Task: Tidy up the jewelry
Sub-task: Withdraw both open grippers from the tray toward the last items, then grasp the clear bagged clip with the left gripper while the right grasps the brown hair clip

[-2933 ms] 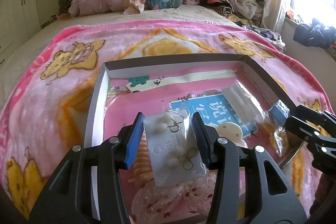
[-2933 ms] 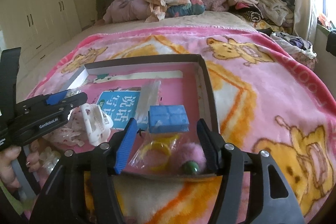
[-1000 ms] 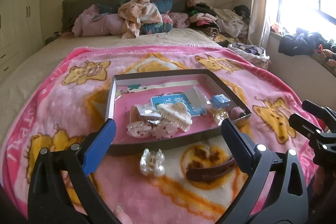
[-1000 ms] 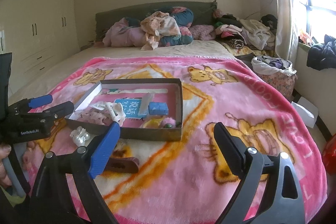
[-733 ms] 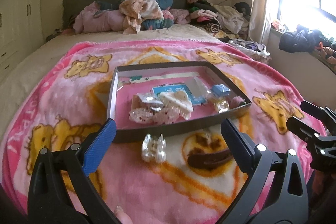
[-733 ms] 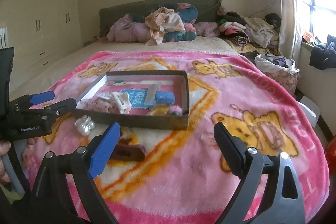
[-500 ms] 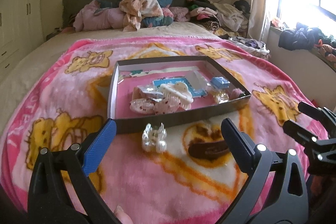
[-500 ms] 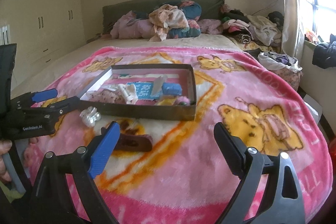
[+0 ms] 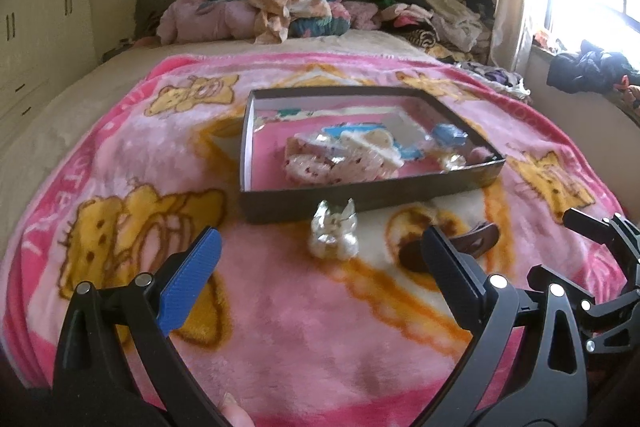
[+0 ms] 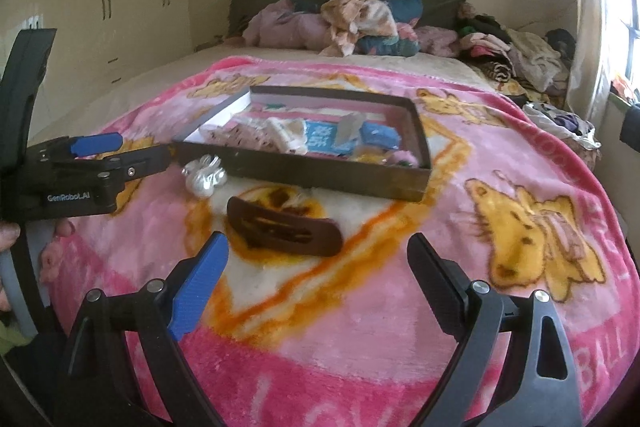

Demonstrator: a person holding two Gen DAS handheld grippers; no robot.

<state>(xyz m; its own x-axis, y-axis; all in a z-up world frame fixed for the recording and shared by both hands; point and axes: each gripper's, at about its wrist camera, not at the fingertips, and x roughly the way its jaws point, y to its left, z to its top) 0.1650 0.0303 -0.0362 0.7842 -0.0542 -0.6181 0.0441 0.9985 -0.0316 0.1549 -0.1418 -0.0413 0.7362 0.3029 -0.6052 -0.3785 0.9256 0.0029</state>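
Brown plastic hair clip (image 10: 285,227) is seen lying flat on the pink bear-print blanket (image 10: 400,307), outside the dark shallow box (image 10: 340,181) and just in front of its near wall. A translucent claw clip (image 10: 205,178) is also left out on the blanket, close to the same wall, to the left of the brown clip.

Jaws state: right gripper (image 10: 316,263) is spread wide and nothing is held; left gripper (image 9: 320,253) is likewise released and empty.

Key relation, as judged from the right wrist view: the brown clip sits straight ahead of the right jaws, roughly centred in the gap, near but not touched. Its long axis runs left-to-right across the view, tilted slightly down to the right, so it lies about parallel to the line between the 2 fingertips. A grasp across the narrow width would likely call for a wrist turn, or the clip would be pinched end-to-end, which may not fit the opening.

In the left wrist view the claw clip (image 9: 334,233) is centred ahead of the left jaws, while the brown clip (image 9: 472,245) is partly hidden behind the right-hand finger. So the right gripper is judged better placed for the brown clip and the left for the claw clip.

Box contents are already crowded at the near side: floral clips, a cream claw clip (image 9: 372,143), a blue card and a small blue box. Free floor is seen at the far-left corner. 2 items remain to be put in.
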